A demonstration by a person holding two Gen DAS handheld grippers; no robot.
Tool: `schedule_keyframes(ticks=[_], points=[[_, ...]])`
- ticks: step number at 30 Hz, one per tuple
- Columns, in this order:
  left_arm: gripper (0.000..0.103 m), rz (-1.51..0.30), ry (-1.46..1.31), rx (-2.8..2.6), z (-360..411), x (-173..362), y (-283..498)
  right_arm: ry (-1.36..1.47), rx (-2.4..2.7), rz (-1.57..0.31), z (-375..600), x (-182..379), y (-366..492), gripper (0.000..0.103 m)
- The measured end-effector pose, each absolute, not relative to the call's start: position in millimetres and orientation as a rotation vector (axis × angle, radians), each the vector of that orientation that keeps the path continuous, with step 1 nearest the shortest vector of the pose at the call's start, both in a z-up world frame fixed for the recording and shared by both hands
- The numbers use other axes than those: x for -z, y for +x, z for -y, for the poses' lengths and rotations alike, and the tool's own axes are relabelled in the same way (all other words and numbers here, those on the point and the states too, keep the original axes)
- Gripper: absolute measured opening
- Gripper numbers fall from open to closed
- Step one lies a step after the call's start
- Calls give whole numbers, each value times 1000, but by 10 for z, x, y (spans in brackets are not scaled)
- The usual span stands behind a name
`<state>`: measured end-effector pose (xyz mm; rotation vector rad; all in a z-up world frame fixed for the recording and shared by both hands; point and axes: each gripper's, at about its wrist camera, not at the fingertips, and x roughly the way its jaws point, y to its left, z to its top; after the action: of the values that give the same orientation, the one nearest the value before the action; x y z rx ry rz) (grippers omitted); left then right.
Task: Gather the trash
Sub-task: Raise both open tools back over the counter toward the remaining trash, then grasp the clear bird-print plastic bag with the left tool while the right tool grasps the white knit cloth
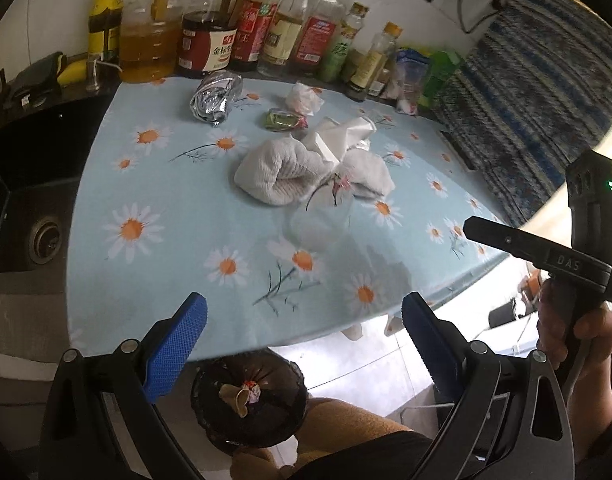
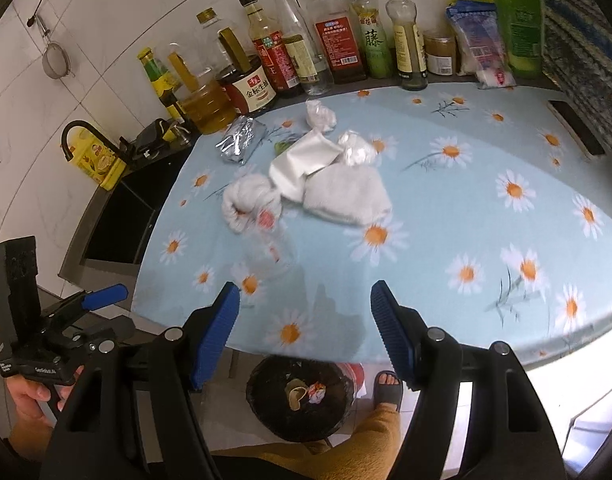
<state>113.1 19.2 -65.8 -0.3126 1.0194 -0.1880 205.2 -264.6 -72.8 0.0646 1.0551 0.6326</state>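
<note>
Both grippers are hanging empty right now: left gripper (image 1: 304, 342) has its blue pads spread apart with nothing between them, and the right gripper (image 2: 306, 330) is sitting wide too, also holding nothing. I'm hovering both just over the near edge of the daisy tablecloth (image 2: 465, 216), with the black-lined bin (image 2: 300, 398) on the floor right below that edge and a couple of scraps already lying in it.

So I'm judging we're between drops and lining up for the next piece. Farther in on the tablecloth, well away from the near edge, the trash is clustered: a crumpled white towel wad (image 1: 274, 174), a flat white wrapper (image 2: 302, 162), a silver foil pack (image 1: 216, 98), a small green packet (image 1: 284, 120) and a balled tissue (image 2: 319, 116) nearest the bottle row (image 2: 306, 52).

Next move needs reaching forward and picking one piece cleanly.

Something clear, maybe a plastic cup, is sitting between the wads and my pads; I can't really tell. The green packet's mostly hidden in the right view.
</note>
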Motion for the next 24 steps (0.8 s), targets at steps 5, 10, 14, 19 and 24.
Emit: schedule_keyframes(ticks=[5, 10, 14, 19, 24], points=[[94, -1050, -313, 135, -13, 763, 1457, 50, -666, -1100, 2702, 917, 2436, 71], [94, -1093, -304, 83, 154, 901, 1718, 21, -725, -1124, 2665, 1057, 2764, 75], [94, -1121, -291, 32, 252, 1004, 1884, 14, -772, -1145, 2612, 1162, 2986, 75], [94, -1145, -275, -26, 357, 1114, 2083, -1, -821, -1155, 2539, 1275, 3203, 75], [94, -1174, -252, -68, 433, 1245, 2227, 2, -848, -1170, 2505, 1377, 3381, 75]])
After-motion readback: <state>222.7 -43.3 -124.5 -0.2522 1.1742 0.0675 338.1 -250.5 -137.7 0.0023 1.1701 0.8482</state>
